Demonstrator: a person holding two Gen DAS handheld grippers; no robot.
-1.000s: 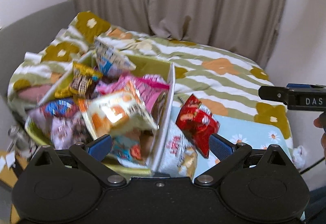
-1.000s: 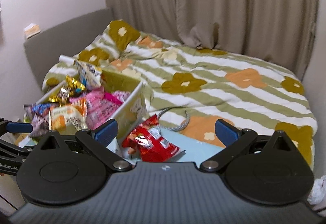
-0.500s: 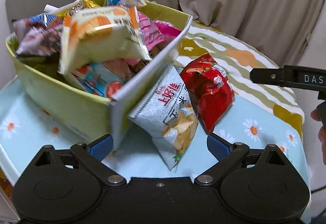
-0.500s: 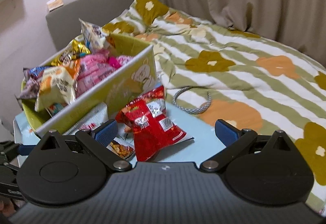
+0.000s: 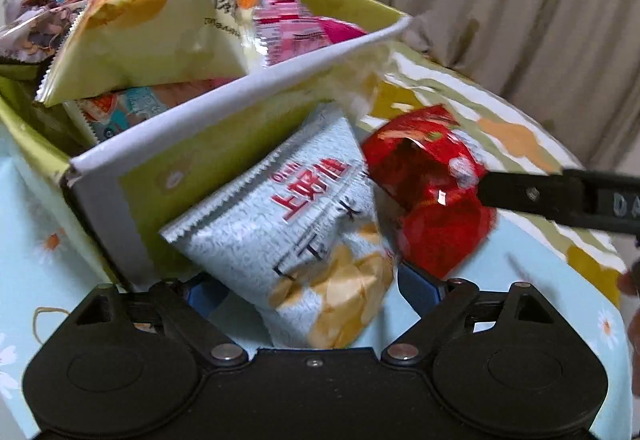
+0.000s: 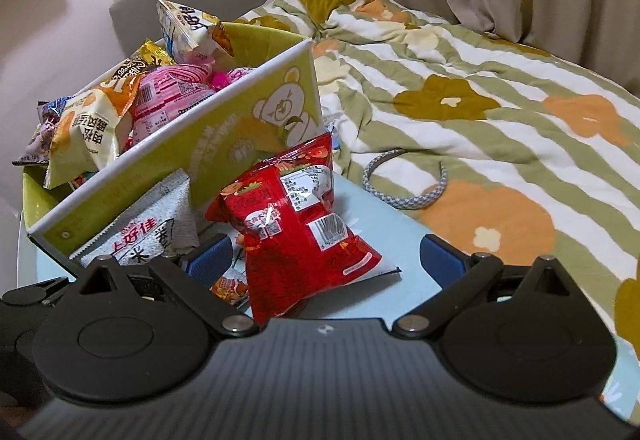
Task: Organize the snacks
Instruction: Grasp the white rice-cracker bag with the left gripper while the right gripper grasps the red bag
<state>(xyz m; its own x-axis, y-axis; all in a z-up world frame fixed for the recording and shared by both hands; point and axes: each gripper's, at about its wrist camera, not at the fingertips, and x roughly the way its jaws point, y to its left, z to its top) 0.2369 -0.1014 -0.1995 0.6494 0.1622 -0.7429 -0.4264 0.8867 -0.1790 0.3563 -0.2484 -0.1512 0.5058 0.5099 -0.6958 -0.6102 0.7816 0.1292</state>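
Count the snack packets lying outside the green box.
2, unless others are hidden: the white rice-cracker packet leans against the green box, between the open left gripper fingers; the red packet stands beside it on the blue table, between the open right gripper fingers.

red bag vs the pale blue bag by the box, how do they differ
The red bag is glossy foil and shows its back, with barcode and label panels; the pale blue bag looks matte and shows its front, with red lettering and pictured chips. The red bag sits farther from the green box; the pale blue bag leans against it. Both lie outside the box, unopened.
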